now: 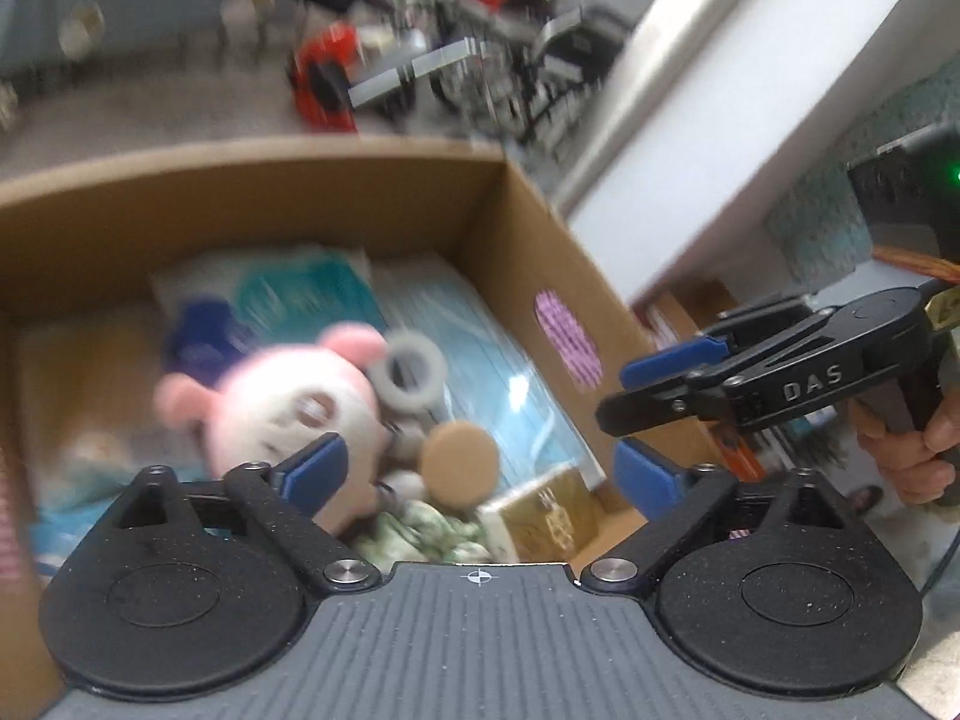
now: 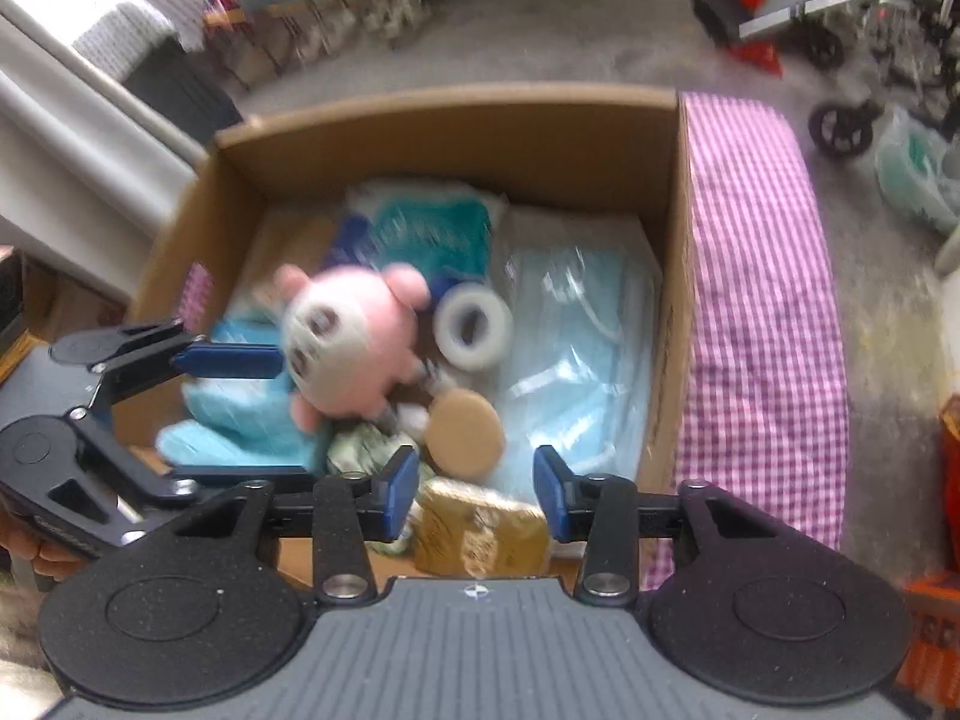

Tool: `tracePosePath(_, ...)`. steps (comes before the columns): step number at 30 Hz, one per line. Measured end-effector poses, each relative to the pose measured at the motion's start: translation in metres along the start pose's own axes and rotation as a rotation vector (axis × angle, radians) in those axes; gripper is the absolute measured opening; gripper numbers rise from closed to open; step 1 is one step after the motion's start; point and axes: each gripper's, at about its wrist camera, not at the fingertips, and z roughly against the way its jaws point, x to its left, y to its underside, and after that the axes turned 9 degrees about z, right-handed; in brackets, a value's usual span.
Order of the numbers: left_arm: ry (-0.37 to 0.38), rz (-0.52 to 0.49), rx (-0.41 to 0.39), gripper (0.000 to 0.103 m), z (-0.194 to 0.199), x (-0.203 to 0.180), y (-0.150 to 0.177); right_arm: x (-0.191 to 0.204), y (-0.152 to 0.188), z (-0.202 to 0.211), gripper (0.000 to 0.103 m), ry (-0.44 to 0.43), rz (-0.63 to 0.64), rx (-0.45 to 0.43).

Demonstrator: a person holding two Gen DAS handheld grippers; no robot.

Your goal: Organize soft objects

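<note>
A pink and white plush toy [image 1: 288, 402] [image 2: 354, 342] lies blurred in the open cardboard box [image 1: 240, 162] [image 2: 450, 114], on top of other soft things. My left gripper [image 1: 480, 471] [image 2: 288, 414] stands wide open over the box's left part, with the plush just beyond its tips and nothing pressed between its pads. Over the box's near edge my right gripper [image 2: 474, 492] [image 1: 615, 396] is open and empty. Beside the plush lie a grey tape roll [image 1: 408, 375] [image 2: 474, 327] and a round cork disc [image 1: 459, 462] [image 2: 465, 432].
The box also holds a pack of blue masks [image 2: 576, 348], a teal packet [image 2: 432, 228], light blue cloth [image 2: 240, 420], crumpled green fabric [image 1: 420, 531] and a gold packet [image 2: 480, 531]. A purple checked cloth [image 2: 762, 300] lies right of the box. Wheeled frames [image 1: 492, 60] stand behind.
</note>
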Motion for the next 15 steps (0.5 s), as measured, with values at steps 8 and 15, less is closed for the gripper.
tracePosePath(8,-0.153,-0.030,-0.236,0.103,0.083,-0.012,0.028,0.033,0.046,0.071,0.074,-0.053,0.001,-0.337)
tracePosePath(15,-0.418,0.029,-0.350,0.103,0.118,-0.019,0.066,0.061,0.105,0.092,0.103,0.006,-0.028,-0.516)
